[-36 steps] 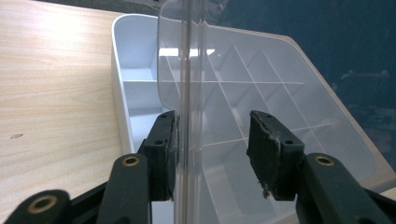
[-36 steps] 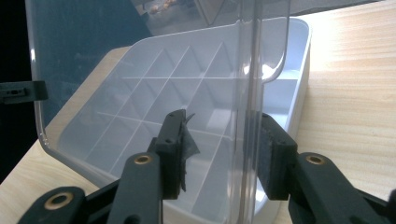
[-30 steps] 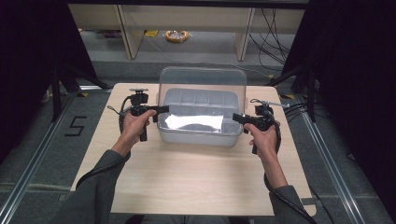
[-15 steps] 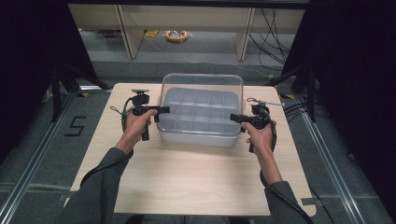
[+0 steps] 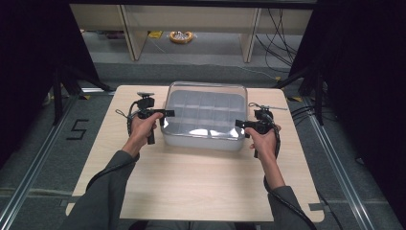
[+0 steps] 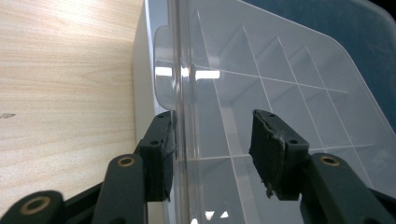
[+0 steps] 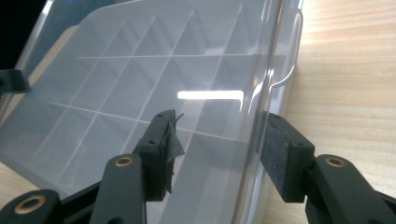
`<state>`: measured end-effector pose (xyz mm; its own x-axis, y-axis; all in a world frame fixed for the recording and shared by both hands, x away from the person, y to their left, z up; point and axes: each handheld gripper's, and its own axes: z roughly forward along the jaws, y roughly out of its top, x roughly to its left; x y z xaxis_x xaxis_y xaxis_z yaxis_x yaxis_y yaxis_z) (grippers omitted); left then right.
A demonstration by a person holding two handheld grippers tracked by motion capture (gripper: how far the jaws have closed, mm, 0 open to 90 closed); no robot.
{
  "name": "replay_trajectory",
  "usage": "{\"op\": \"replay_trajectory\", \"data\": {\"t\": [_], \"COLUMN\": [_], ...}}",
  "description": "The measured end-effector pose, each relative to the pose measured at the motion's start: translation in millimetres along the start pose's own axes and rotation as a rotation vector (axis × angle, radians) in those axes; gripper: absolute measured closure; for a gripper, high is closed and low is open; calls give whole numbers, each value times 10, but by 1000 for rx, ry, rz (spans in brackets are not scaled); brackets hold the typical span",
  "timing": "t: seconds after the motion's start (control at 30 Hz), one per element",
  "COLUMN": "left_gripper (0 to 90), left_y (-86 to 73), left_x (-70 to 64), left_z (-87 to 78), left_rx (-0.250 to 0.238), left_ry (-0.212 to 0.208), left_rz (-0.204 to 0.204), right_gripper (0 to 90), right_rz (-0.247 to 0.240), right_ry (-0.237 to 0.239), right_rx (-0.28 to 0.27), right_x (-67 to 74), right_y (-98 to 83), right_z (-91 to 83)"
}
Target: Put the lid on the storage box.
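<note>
Lowered since a second ago, the clear lid (image 5: 206,108) is now lying flat over the translucent plastic box (image 5: 203,139), where earlier it was standing tilted up above it. Right-side jaws have just been opening, and the lid's rim is still sitting between them.

From the high view, the box is resting at the middle of the far half of the wooden bench (image 5: 191,182), with the left gripper (image 5: 165,113) reaching in at its left edge and the right gripper (image 5: 239,124) at its right edge; both hands are staying close to the box's sides.

Only the gripper views are showing the jaws closely. In the left gripper view, the left gripper (image 6: 212,151) is straddling the lid's edge, one pad seeming to touch the rim and the other standing clear over the lid, so the jaws are apart and not clamping. In the right gripper view, the right gripper (image 7: 219,149) is likewise straddling the rim, with gaps showing on both sides. Both views are also revealing the grid of dividers (image 7: 140,79) inside the box, which glare is washing out from above.

Whether the lid is fully seated is hard to make out. The gripper bodies are cut off at the bottom of their own views.
</note>
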<state>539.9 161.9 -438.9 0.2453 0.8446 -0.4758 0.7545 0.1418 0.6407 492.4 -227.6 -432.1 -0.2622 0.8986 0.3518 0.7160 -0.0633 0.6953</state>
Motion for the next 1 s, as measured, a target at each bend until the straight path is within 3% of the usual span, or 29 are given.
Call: {"op": "replay_trajectory", "data": {"t": [0.03,0.07,0.1,0.23,0.3,0.33,0.4,0.43,0.57,0.63,0.67,0.73,0.77,0.83,0.87,0.93,0.97,1.0], "left_gripper": [514,514,514,514,512,510,505,502,492,484,484,490,489,491,486,482,475,457], "left_y": [8,12,12,1,-8,-15,-26,-33,-58,-62,-65,-67,-62,-60,-61,-68,-74,-80], "left_x": [7,3,4,-4,-16,-18,-27,-32,-48,-47,-50,-47,-50,-50,-50,-63,-74,-75], "left_z": [-2,-2,2,4,2,1,2,4,10,5,1,2,-3,-1,2,-1,-5,-10], "left_rx": [3,4,-1,-11,-17,-19,-24,-29,-46,-62,-64,-55,-53,-49,-51,-58,-70,-85], "left_ry": [-1,2,3,4,9,12,17,19,38,41,42,49,44,50,49,76,121,131], "left_rz": [24,27,26,22,24,33,48,53,85,84,77,96,84,97,92,107,146,162], "right_gripper": [500,502,502,510,509,509,508,508,501,551,527,512,516,529,531,530,533,532], "right_rz": [-6,25,20,17,-11,-52,-27,-54,-36,-21,-76,-93,-57,-65,-92,-75,-55,-54], "right_ry": [-19,-41,-51,-42,-43,-34,-42,-46,-46,-67,-78,-70,-58,-56,-53,-57,-55,-47], "right_rx": [-9,15,17,27,17,2,-2,-9,-18,-5,-6,-23,-11,-12,-19,-12,-12,-5], "right_x": [15,59,64,51,26,-7,9,-7,-14,20,-2,-24,-5,-10,-34,-35,-30,-35], "right_y": [-3,-9,-12,-11,-10,-15,-24,-34,-62,-95,-104,-123,-112,-107,-112,-116,-118,-120], "right_z": [12,1,4,-7,4,7,3,6,-2,15,26,48,38,35,32,32,34,27]}}
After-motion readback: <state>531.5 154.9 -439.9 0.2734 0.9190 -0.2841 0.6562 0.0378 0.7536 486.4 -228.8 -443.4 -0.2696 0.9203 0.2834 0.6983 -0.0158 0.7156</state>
